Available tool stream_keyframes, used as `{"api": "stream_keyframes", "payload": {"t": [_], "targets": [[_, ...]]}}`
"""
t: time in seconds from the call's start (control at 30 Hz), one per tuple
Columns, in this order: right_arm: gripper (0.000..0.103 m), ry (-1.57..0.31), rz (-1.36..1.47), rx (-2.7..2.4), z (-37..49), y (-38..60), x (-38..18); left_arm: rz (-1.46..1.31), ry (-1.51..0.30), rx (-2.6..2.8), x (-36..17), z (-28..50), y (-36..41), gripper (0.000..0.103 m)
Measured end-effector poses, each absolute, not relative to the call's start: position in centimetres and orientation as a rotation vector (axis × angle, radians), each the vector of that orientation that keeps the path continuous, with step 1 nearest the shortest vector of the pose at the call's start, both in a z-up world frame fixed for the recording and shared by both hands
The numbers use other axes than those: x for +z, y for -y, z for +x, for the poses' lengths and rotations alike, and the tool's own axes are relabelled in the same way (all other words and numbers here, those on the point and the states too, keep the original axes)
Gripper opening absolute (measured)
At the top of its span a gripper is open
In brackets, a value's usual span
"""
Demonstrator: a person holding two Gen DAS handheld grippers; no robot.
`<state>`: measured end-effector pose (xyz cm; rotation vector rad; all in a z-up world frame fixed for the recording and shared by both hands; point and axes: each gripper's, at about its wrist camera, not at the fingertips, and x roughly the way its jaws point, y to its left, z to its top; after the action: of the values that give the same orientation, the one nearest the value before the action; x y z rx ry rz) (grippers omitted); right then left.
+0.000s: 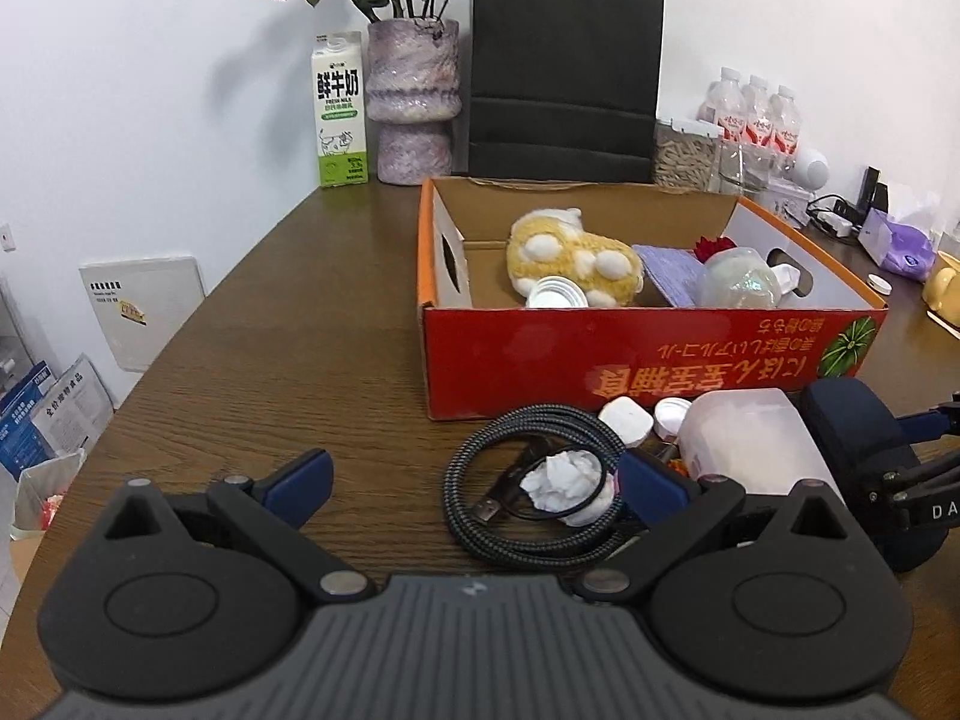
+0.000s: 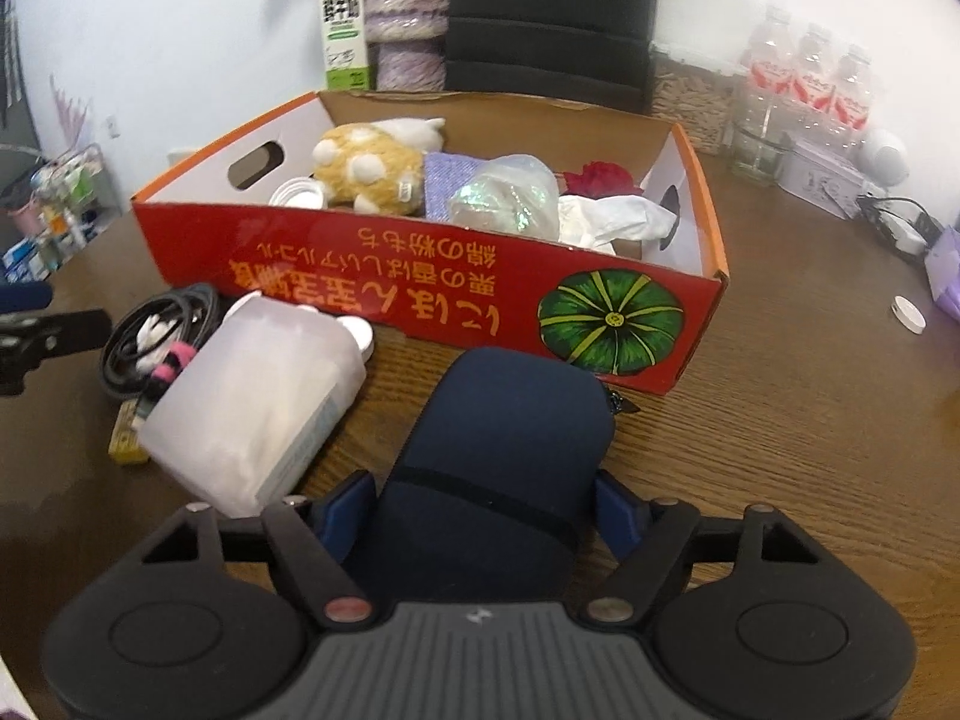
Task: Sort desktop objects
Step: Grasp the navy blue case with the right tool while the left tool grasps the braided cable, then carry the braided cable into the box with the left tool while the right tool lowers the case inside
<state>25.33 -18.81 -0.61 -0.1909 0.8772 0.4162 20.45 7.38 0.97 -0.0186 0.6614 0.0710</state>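
A red cardboard box [image 1: 630,360] stands on the brown table and holds a yellow plush toy [image 1: 570,261], a white lid, a purple cloth and a clear bag. It also shows in the right wrist view [image 2: 420,294]. My right gripper [image 2: 480,501] is shut on a dark blue case [image 2: 504,456], just in front of the box. My left gripper [image 1: 474,480] is open and empty, low over the table beside a coiled black cable [image 1: 534,480] with crumpled white paper [image 1: 564,477] in it. A translucent white container [image 2: 258,408] lies between cable and case.
A milk carton [image 1: 339,111], a purple vase with dried flowers [image 1: 414,102] and a black paper bag [image 1: 564,72] stand behind the box. Water bottles [image 2: 810,84] and a small white cap [image 2: 909,314] are at the right. Small white items lie by the box front.
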Motion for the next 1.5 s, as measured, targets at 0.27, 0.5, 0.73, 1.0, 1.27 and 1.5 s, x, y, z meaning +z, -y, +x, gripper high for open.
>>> {"api": "stream_keyframes", "payload": {"t": [0.27,0.5,0.73,1.0,1.27,1.5], "targets": [[0.075,-0.897,-0.191,0.436,25.9,18.9,-0.8,-0.003,-0.701,0.058,0.7,21.2,-6.2,0.103],[0.068,-0.863,-0.161,0.445,25.5,19.2,-0.4,0.034,-0.788,0.021,0.2,23.4,-5.5,0.103],[0.068,-0.857,-0.148,0.448,25.9,19.7,-0.4,0.077,-0.875,-0.003,-0.7,25.4,-4.8,0.103],[0.069,-0.861,-0.156,0.471,26.3,19.8,-0.8,0.135,-0.947,-0.019,-1.6,27.0,-4.1,0.103],[0.068,-0.849,-0.123,0.486,26.2,20.3,-0.8,0.136,-0.942,-0.034,-1.0,26.7,-4.0,0.095],[0.067,-0.841,-0.111,0.494,25.8,20.3,-0.6,0.131,-0.891,-0.029,0.4,25.9,-3.9,0.094]]}}
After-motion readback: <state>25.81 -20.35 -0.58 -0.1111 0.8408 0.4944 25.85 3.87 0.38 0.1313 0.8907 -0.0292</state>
